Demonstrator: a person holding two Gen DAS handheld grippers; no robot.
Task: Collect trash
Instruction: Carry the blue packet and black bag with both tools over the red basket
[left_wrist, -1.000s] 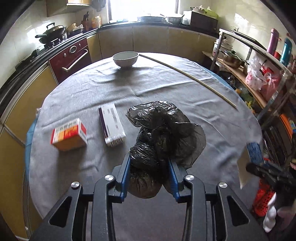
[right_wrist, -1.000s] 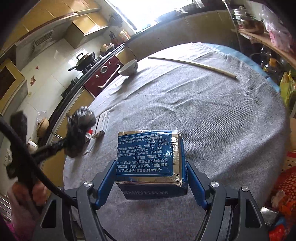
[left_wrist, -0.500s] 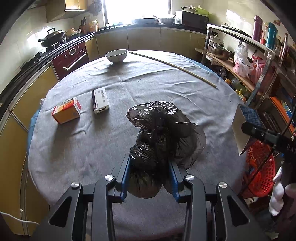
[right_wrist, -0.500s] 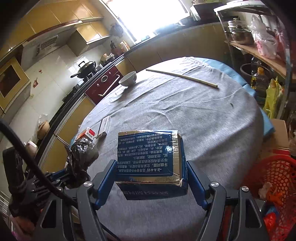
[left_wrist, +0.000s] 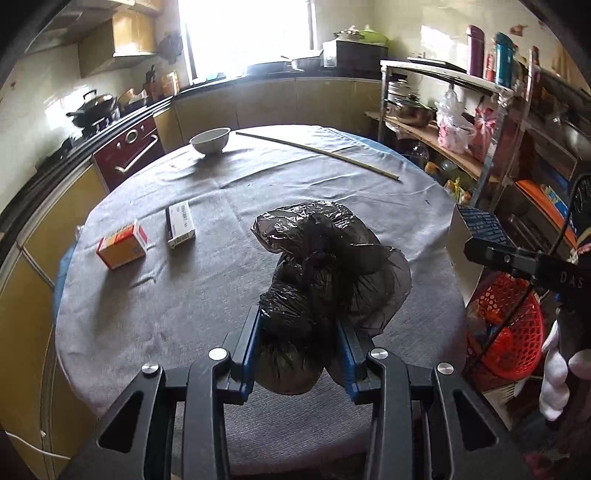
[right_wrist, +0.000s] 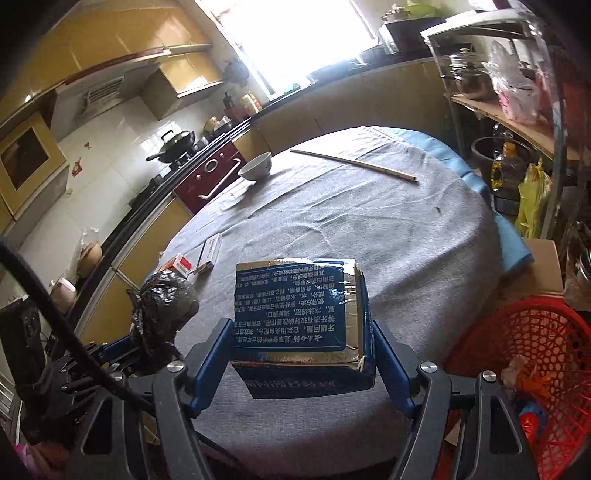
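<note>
Left tongs clamped on black trash bag, raised over counter near edge. Right tongs clamped on blue carton at counter's near-right edge, beside red basket.

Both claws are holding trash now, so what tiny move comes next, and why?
Probably swing the right gripper, shut on the blue box, a little right over the red basket beside the table. The basket already holds scraps and sits close.
</note>
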